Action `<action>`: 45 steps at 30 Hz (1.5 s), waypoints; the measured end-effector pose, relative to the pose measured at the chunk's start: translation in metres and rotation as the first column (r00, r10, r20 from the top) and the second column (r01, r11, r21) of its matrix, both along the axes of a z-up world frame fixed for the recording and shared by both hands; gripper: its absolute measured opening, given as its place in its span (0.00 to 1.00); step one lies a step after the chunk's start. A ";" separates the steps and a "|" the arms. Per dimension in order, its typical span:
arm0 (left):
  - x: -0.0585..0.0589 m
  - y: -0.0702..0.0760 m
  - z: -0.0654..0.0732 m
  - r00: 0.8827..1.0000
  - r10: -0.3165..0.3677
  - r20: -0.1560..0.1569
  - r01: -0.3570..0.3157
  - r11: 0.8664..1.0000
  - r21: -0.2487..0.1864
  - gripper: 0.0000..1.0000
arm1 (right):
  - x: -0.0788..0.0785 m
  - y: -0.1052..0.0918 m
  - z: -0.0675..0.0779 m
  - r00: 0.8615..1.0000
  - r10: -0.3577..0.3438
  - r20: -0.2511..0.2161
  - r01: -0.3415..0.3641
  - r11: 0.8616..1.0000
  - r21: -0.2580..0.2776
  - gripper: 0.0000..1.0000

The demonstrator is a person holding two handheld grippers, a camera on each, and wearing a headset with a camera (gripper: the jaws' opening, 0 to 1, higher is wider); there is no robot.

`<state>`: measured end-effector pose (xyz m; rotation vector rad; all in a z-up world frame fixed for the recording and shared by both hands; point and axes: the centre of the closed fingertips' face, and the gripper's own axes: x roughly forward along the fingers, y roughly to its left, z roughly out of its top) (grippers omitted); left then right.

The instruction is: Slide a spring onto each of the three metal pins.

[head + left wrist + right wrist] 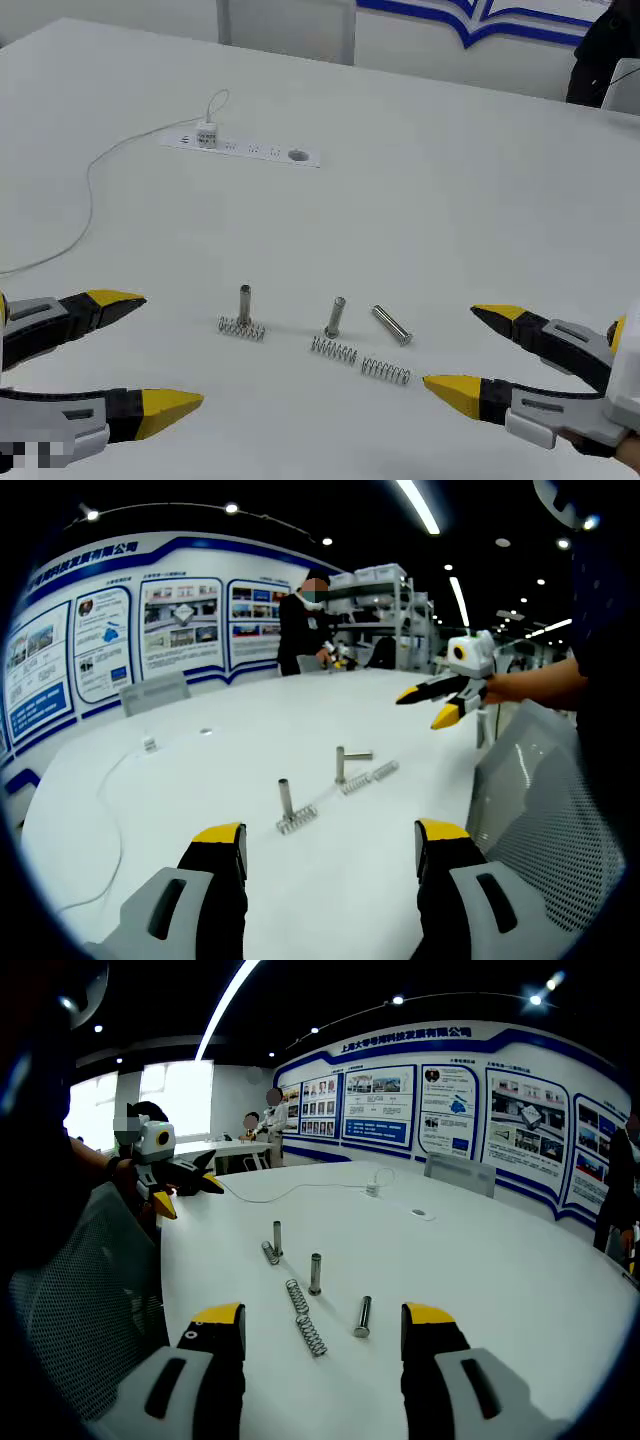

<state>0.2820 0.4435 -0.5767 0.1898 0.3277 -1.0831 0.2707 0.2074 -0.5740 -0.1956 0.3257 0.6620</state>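
**Too hard a pinch, and it flies**

Head view: left claw (172, 349) and right claw (448, 346) both gape, empty, flanking the three pins (335, 317); a hard pinch could, I judge, shoot a spring (333, 350) off the table (450, 220); left gripper view: the nearest upright pin (285, 800) stands ahead, in line with the gap between the jaws; right gripper view: the lying pin (362, 1317) and nearest spring (311, 1335) sit just ahead.

White table (450, 200) carries three metal pins (244, 300), three springs (333, 350), a power strip (240, 148) and cable (89, 195)
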 end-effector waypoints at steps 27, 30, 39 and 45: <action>0.005 0.004 -0.025 1.000 -0.014 -0.026 0.016 0.998 0.056 0.72 | -0.006 -0.015 -0.017 0.999 -0.030 -0.036 0.028 0.998 -0.048 0.65; 0.005 0.004 -0.024 1.000 -0.013 -0.028 0.015 0.998 0.054 0.72 | -0.006 -0.015 -0.017 0.999 -0.033 -0.036 0.031 0.999 -0.044 0.65; 0.005 0.003 -0.023 1.000 -0.013 -0.025 0.014 0.999 0.050 0.72 | 0.001 -0.020 -0.013 0.998 -0.053 -0.036 0.052 0.998 -0.039 0.63; 0.005 0.003 -0.021 1.000 -0.013 -0.025 0.014 0.999 0.047 0.72 | 0.010 -0.021 -0.011 0.997 -0.062 -0.050 0.059 0.997 -0.058 0.61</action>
